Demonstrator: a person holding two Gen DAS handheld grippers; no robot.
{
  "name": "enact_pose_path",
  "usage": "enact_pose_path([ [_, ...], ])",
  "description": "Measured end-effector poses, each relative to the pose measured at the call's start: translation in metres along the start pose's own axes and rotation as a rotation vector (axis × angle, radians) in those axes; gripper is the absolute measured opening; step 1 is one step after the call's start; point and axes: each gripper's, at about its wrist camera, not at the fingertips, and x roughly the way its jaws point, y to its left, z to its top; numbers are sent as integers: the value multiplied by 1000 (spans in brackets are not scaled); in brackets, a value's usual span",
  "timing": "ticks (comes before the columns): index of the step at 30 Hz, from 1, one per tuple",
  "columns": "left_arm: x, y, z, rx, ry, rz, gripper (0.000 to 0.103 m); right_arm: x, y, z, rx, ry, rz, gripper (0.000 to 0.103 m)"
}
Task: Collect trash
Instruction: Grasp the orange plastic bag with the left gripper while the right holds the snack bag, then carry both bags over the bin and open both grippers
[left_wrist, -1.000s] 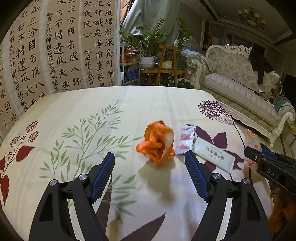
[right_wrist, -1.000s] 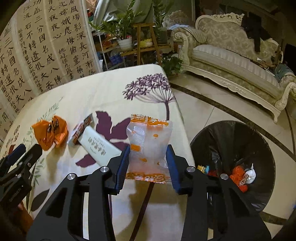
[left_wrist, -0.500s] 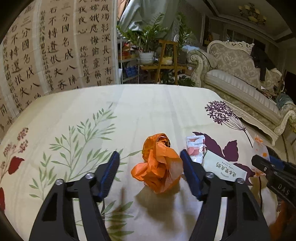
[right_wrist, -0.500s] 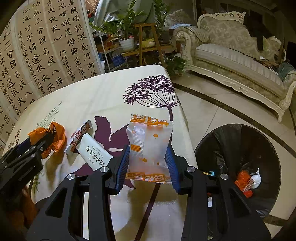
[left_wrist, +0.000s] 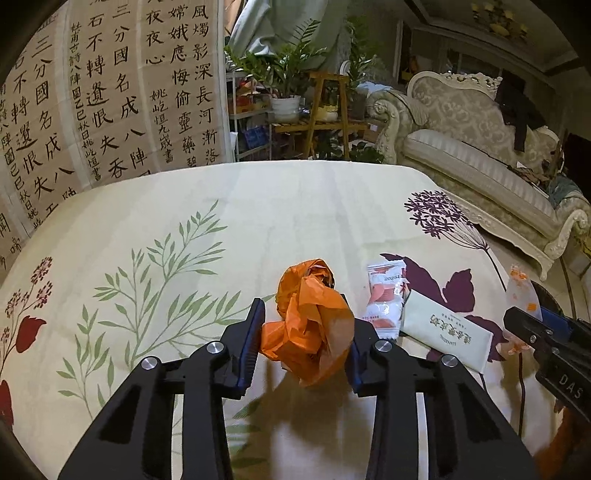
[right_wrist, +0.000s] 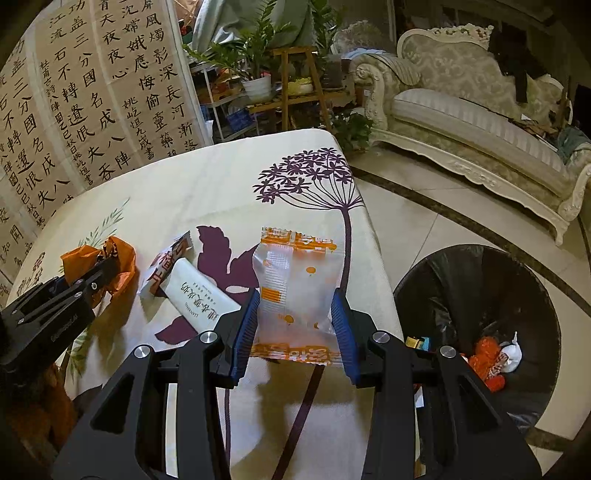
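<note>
Orange wrapper (left_wrist: 312, 321): crumpled, pinched between the blue pads of the left gripper (left_wrist: 304, 341), toward the right edge of the table (left_wrist: 258, 206); whether it is lifted off the cloth is hard to judge from this angle.
Left gripper: clenched on the orange wrapper, both pads pressing its sides.
Clear orange-printed packet (right_wrist: 295, 291): upright between the fingers of the right gripper (right_wrist: 295, 328), above the table's right edge.
Right gripper: clamped on the clear packet.
Cream sachet (right_wrist: 201, 295): flat on the cloth, just left of the right gripper, near the right edge.
Red-and-white packet (right_wrist: 164, 267): touching the cream sachet, on its far left side.
Bin (right_wrist: 450, 269): black-lined, on the floor just beside the table's right edge, trash inside it.
Sofa (right_wrist: 472, 114): well beyond the bin.
</note>
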Motion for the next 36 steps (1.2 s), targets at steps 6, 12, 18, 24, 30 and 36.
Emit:
enact_pose_path([
  [6, -20, -3, -6, 11, -31, 7, 39, -9, 2, -7, -9, -5, -5, 39],
  [12, -37, -7, -13, 18, -48, -2, 39, -21, 3, -18, -24, -17, -21, 39],
  [18, -51, -14, -18, 24, -63, -19, 39, -36, 1, -26, -31, -40, -48, 39],
  [24, -65, -28, -23, 45, -89, -49, 39, -52, -11, -36, -23, -64, -91, 39],
  [30, -79, -52, -31, 59, -122, -94, 39, -65, -35, -44, 10, -78, -138, 39],
  [36, -82, -90, -34, 116, -134, -156, 39, -76, -68, -51, 56, -92, -201, 39],
])
